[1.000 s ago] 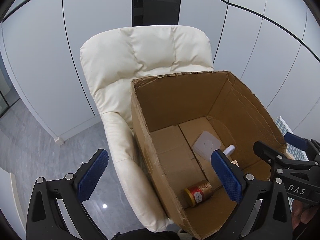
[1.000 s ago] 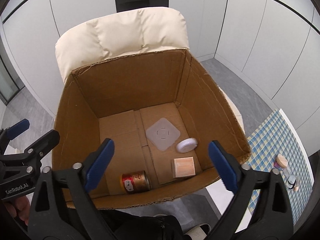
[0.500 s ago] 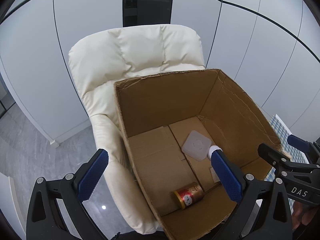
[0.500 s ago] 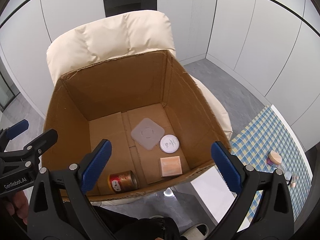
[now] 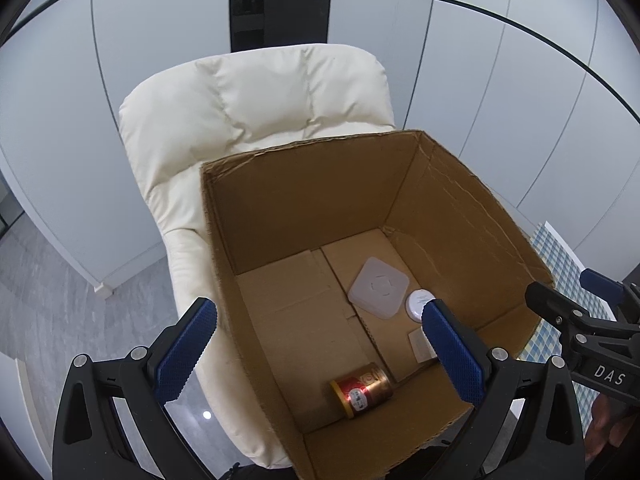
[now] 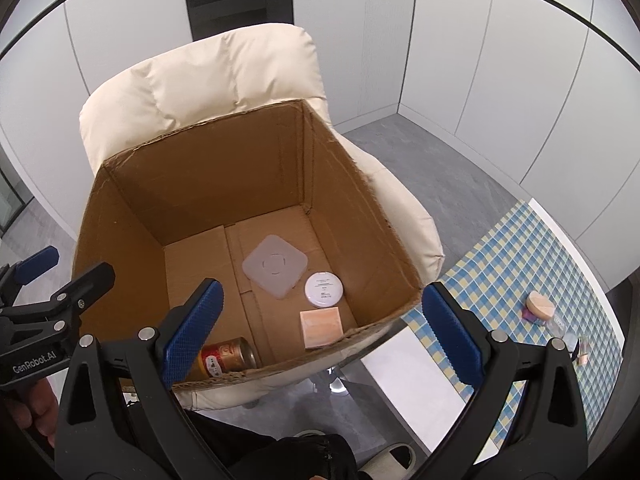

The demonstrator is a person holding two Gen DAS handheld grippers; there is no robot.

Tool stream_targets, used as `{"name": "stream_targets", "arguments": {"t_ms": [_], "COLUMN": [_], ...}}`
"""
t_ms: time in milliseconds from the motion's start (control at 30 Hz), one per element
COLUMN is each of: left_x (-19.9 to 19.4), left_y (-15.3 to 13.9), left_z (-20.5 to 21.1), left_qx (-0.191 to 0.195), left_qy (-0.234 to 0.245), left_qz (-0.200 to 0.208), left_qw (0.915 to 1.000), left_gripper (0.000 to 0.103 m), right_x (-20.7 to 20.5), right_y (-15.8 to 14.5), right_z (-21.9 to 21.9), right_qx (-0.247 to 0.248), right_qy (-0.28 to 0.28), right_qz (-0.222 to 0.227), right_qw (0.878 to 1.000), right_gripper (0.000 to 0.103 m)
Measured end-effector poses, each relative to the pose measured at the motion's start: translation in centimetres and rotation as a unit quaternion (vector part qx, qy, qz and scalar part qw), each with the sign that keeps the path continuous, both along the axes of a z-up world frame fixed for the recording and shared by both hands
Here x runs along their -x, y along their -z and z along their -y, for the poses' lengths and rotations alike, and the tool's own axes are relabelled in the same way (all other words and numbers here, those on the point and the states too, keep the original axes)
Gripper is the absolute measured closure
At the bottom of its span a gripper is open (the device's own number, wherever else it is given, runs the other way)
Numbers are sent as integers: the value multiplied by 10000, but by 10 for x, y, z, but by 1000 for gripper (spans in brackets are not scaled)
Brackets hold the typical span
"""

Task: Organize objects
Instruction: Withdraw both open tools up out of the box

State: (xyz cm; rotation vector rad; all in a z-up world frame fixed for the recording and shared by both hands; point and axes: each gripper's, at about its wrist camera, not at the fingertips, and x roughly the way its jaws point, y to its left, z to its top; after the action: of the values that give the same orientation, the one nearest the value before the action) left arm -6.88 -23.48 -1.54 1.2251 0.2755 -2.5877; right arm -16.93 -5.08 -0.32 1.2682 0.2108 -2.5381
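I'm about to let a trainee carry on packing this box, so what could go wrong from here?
1. The cardboard box sits on a cushioned chair, not a firm surface; pressing on a wall might tip it.
2. The can lies on its side and may roll when more items go in.
3. Small items remain near the checkered table's edge; with both the left tool and the right tool open and empty, a careless reach could knock them off.

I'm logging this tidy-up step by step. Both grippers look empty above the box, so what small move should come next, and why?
Probably swing the right gripper rightward toward the small items on the checkered cloth. Both grippers are open and hold nothing; the left gripper hovers over the cardboard box, which already holds a can, two white pieces and a card.
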Motion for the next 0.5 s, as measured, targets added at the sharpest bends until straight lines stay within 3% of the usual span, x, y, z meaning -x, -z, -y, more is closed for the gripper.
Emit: {"name": "stream_targets", "arguments": {"t_ms": [500], "left_x": [16], "left_y": [3], "left_z": [-32], "left_qx": [-11], "left_qy": [289], "left_qz": [43], "left_qw": [9996], "left_gripper": [0], "right_x": [3], "right_y": [0], "right_z": [-35], "right_qx": [31], "right_qy": [280], "right_qz": [35], "right_qw": [9996], "right_gripper": [2]}}
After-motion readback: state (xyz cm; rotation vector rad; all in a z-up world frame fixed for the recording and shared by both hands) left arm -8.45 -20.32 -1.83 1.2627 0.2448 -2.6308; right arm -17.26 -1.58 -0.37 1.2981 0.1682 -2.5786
